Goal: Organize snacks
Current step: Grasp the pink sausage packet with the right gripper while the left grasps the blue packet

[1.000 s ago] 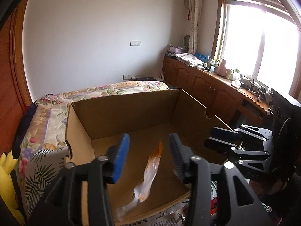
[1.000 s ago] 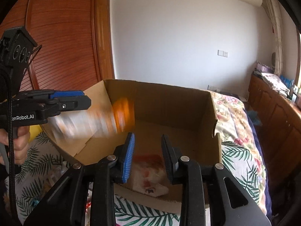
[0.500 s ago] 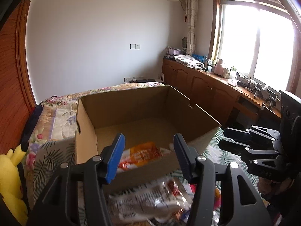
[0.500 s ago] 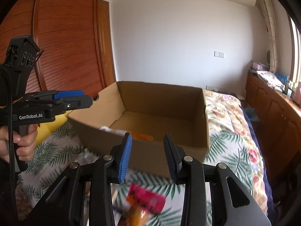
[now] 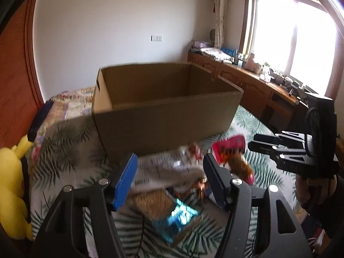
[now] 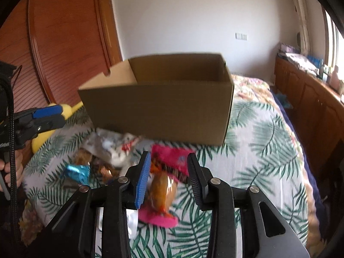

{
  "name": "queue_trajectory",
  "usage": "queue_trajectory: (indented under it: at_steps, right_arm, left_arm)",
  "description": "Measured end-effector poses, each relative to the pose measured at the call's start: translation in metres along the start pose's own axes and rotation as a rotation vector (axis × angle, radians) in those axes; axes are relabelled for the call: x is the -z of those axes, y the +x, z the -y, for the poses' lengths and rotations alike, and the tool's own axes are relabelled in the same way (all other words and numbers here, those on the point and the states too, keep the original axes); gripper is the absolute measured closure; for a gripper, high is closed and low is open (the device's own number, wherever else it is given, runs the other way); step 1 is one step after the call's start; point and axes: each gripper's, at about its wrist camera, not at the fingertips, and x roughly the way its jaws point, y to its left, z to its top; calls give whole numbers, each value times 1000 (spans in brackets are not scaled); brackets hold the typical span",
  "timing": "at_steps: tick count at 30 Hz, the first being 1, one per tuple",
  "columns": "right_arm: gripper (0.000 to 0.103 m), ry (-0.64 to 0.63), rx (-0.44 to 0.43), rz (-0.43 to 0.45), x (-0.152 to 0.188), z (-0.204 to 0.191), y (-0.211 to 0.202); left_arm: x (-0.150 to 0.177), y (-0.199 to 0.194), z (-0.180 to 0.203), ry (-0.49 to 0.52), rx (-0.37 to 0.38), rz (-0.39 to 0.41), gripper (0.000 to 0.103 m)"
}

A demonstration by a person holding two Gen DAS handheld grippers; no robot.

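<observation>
A: Where's the left claw [image 5: 168, 179]?

B: Low over the bed w/ the green leaf-print cover [image 5: 64, 142]. Its jaws are opening right now, nothing pinched. Under the gap there's a blurry pile: a see-through crinkly snack bag w/ white and red print [image 5: 169, 169], and closer to the cam a flat brown and shiny blue snack packet [image 5: 169, 210].

A: Touching them?

B: No. The pads are up above the pile, bags show betw. them but don't touch.

A: And the right claw [image 6: 167, 176]?

B: Jaws part way apart, not squeezing anything. A pink snack bag w/ an orange-brown see-through middle [image 6: 163, 185] lies on the bed right under the gap, running from in front of the tips back toward the cam. Looks like it's lying loose, not gripped.

A: Other snacks?

B: In the right view, a small shiny blue wrapper [image 6: 78, 172] sits to the left of the pink bag, near the grey and white bags.

A: The box?

B: A big brown open-top cardboard box [image 5: 167, 111] stands on the bed just behind the pile. Can't see inside from here.

A: Anything else?

B: A yellow plush toy [image 5: 10, 191] at the bed's left edge. In the left view the right claw is off to the right, near the pink bag.
</observation>
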Motion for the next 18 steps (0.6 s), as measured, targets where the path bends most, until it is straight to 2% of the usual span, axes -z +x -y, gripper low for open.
queue_trajectory:
  at_steps: [9,18]
  right_arm:
    - [67,-9,4,-87,21,-5,32]
    - [57,-21,39,-103,23,-8,37]
  left_arm:
    - [36,9,6,2,11,-67,39]
    - [51,14,17,57,20,-95,39]
